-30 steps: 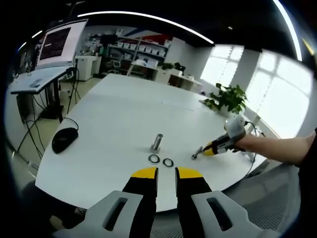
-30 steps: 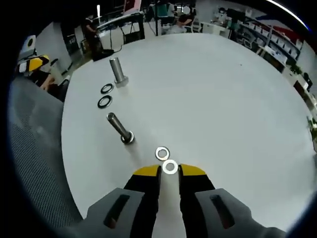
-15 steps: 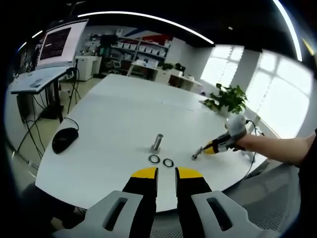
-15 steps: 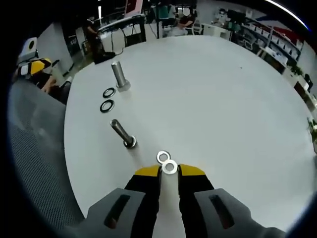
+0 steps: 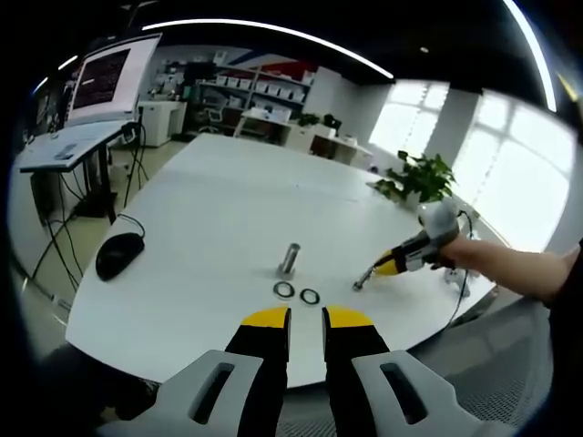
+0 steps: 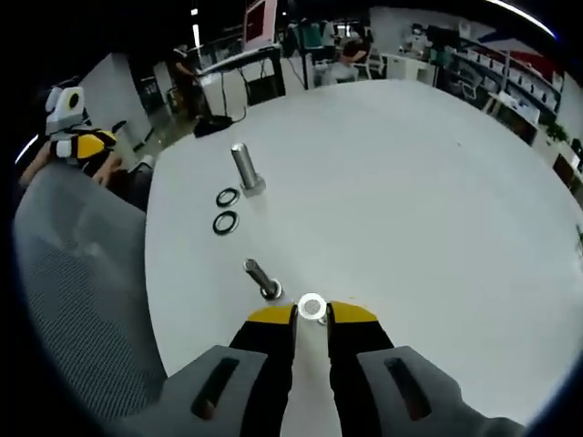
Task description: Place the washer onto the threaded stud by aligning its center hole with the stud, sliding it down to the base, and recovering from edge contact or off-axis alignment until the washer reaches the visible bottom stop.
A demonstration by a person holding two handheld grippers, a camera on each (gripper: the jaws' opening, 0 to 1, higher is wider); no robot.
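The right claw (image 6: 311,314) pinches a small silver washer (image 6: 311,306) between its yellow-tipped jaws, just beside the short threaded steel stud (image 6: 263,279) standing on the round white desk (image 6: 428,200). Farther off stand a taller steel stud (image 6: 245,169) and two dark rings (image 6: 225,210). The left claw (image 5: 306,319) hovers narrow and empty near the desk edge.

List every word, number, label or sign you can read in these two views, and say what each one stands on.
None can be read.
Monitor in the left gripper view: rows of text on a dark screen, too small and blurred to read.
Red panel at the back of the room in the right gripper view: no legible lettering.
Studs, washers and both grippers: no markings visible.
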